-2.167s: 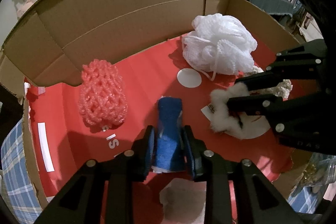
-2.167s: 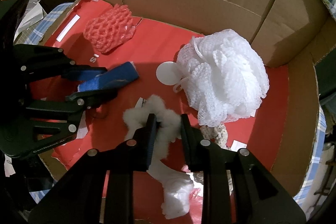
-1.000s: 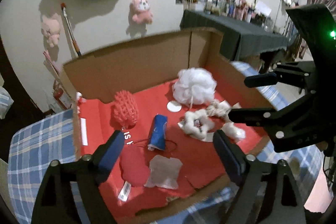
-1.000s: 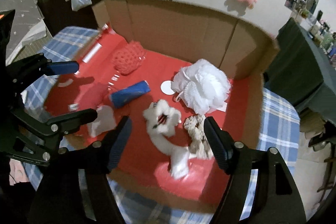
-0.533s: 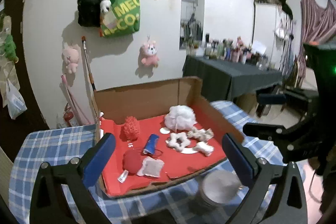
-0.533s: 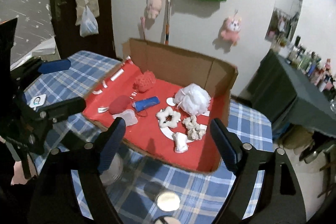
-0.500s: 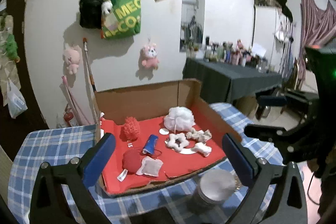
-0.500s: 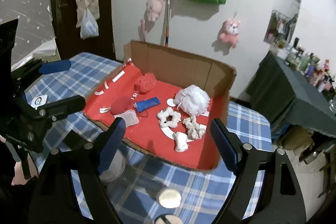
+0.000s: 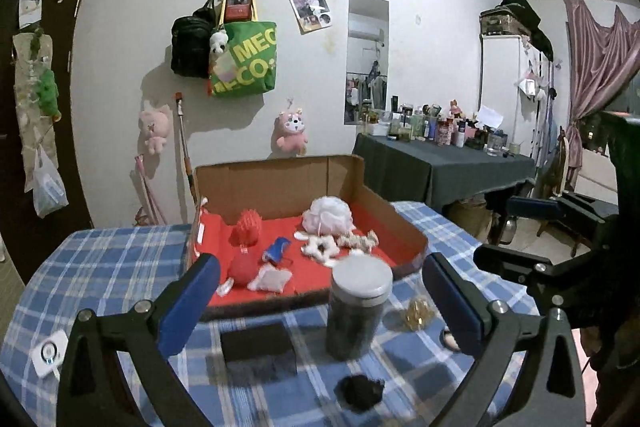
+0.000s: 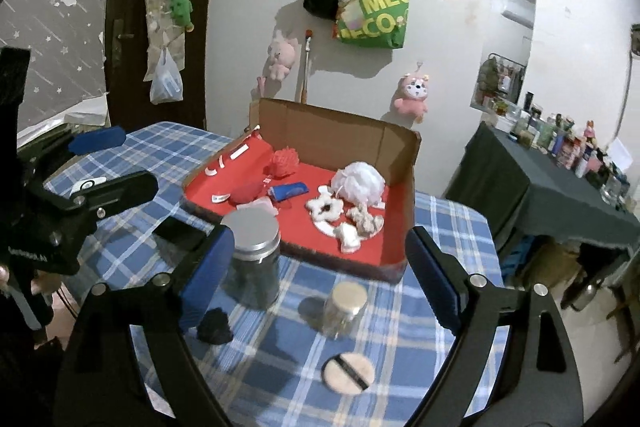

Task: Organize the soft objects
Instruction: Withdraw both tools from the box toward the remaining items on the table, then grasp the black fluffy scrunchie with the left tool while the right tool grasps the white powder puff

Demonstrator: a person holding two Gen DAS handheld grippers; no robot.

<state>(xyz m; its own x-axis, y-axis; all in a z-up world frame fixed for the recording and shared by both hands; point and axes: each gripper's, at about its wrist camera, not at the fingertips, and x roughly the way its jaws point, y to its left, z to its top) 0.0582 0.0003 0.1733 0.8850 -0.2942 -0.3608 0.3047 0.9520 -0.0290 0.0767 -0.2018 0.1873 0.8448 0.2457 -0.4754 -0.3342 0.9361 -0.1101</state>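
An open cardboard box (image 9: 280, 183) lined in red holds a white mesh pouf (image 9: 327, 217), a red net ball (image 9: 248, 227), a blue roll (image 9: 277, 250), a white fluffy ring (image 9: 320, 247), a cream scrunchie (image 9: 358, 239) and a red pouch (image 9: 243, 267). My left gripper (image 9: 320, 291) hangs well back from the box over the plaid table, open wide and empty. My right gripper (image 10: 320, 267) is also back from the box (image 10: 332, 131); its jaws are opening and no pad touches anything. The pouf (image 10: 358, 183) and ring (image 10: 325, 207) lie far ahead of it.
In front of the box stand a dark jar with a silver lid (image 9: 358, 307), a small cork-lidded jar (image 10: 346, 309), a black block (image 9: 258, 347), a black scrunchie (image 9: 360, 391) and a round powder puff (image 10: 348, 369). A dark-clothed side table (image 9: 440, 167) crowded with bottles stands to the right.
Both grippers let go of the blue roll and the fluffy ring, opened wide and drew back out of the box. The jars and table front have come into view.
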